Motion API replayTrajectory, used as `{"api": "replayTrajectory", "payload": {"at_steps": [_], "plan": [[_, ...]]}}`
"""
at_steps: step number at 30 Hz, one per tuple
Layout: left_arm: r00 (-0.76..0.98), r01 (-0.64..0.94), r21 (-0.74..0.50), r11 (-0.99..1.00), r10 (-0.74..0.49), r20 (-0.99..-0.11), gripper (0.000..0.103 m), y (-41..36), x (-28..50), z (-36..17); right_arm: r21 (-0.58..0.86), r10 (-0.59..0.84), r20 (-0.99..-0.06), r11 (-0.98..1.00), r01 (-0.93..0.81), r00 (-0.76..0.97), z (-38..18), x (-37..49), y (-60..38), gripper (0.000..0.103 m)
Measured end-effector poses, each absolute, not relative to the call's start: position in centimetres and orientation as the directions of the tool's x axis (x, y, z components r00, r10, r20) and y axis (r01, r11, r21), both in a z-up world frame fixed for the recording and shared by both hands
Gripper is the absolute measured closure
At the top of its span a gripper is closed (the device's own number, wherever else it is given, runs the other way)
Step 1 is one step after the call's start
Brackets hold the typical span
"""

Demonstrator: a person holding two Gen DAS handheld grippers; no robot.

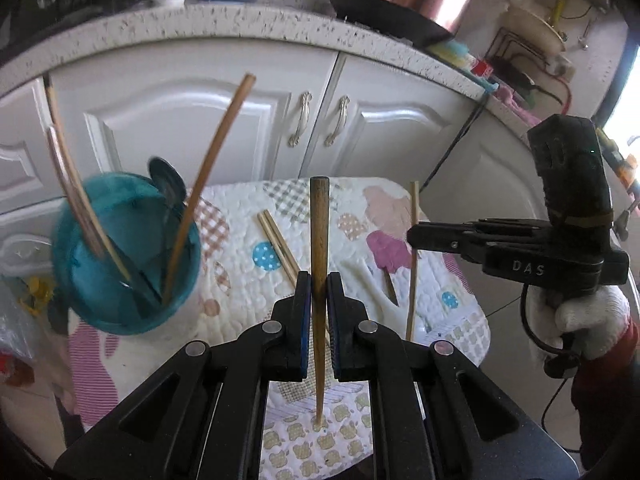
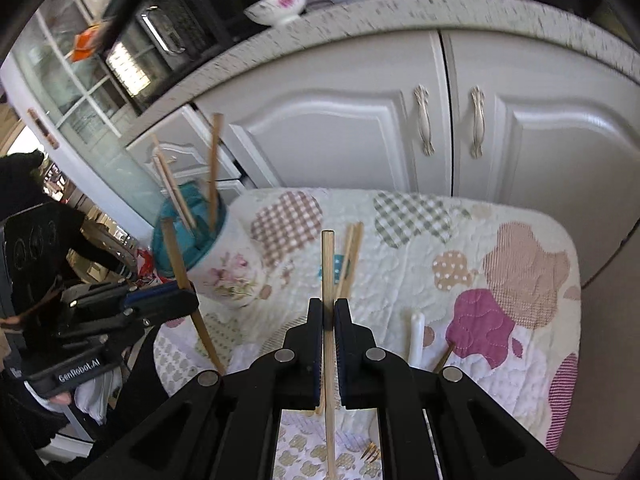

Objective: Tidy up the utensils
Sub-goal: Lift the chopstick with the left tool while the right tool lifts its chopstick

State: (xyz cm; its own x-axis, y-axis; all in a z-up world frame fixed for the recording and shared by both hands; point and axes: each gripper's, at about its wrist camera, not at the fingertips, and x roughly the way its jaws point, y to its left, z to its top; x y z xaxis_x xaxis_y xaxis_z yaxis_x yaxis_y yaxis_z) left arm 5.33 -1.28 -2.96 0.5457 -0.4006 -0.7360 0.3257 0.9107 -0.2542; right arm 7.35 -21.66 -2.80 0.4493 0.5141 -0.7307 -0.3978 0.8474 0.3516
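Left gripper (image 1: 319,294) pinches a dark chopstick (image 1: 319,240) upright; right gripper (image 2: 329,320) pinches a pale chopstick (image 2: 328,280); only the right view shows the teal holder's (image 2: 188,236) floral side and a fork (image 2: 370,451) on the quilt (image 2: 460,240).

Ahead of me stand white cabinet doors (image 1: 192,120) with ornate handles (image 2: 424,120) under a speckled counter (image 1: 240,28). Daylight comes from a window (image 1: 628,100) at my right.
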Motion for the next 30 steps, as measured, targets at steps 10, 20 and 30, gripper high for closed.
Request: {"api": "replayTrajectory", "payload": {"at_steps": [10, 20, 30], "plan": [[0.584, 0.292, -0.216, 0.932, -0.352, -0.731, 0.097, -0.4, 4.5, -1.7, 0.317, 0.517, -0.709, 0.841, -0.438, 0.48, -0.4, 6.5, -20.5, 0.098], [0.612, 0.296, -0.212, 0.931, -0.355, -0.706, 0.097, 0.2, 3.8, -0.1, 0.296, 0.523, -0.685, 0.835, -0.463, 0.507, 1.8, 5.7, -19.5, 0.098], [0.633, 0.294, -0.211, 0.932, -0.355, -0.688, 0.097, 0.8, 3.3, 1.2, 0.267, 0.539, -0.656, 0.821, -0.505, 0.529, 4.2, 5.1, -18.0, 0.098]]}}
